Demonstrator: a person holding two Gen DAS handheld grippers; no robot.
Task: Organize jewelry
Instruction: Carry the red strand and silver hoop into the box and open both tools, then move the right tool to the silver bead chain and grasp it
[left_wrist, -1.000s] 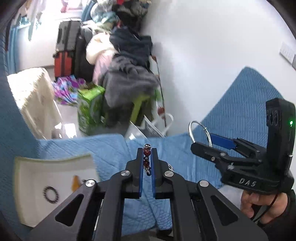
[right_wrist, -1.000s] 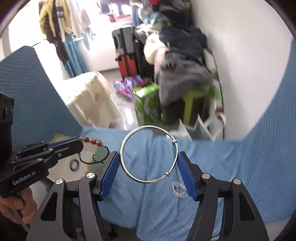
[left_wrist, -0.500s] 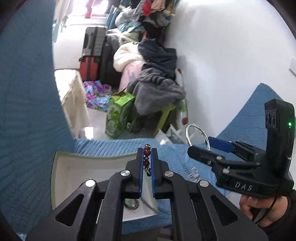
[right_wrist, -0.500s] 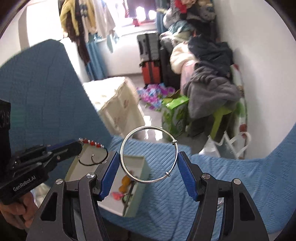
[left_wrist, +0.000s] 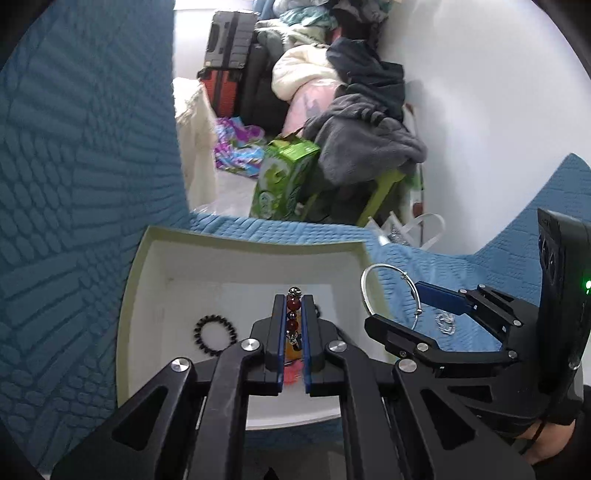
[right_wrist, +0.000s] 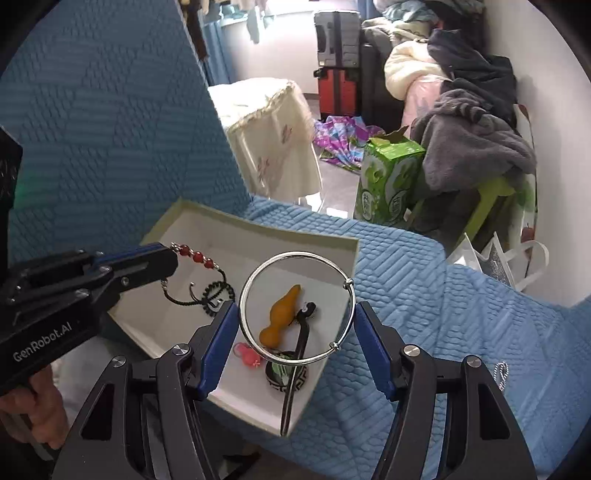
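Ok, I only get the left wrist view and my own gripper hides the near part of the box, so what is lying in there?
Observer: An orange gourd-shaped pendant lies mid-box, beside a black hair stick.
Operator: How does my bracelet hang?
Observer: From the left gripper, the red-bead bracelet dangles a black cord loop over the white box.
Operator: And the silver one?
Observer: The right gripper clamps the silver bangle at its two sides, over the box's near right corner.
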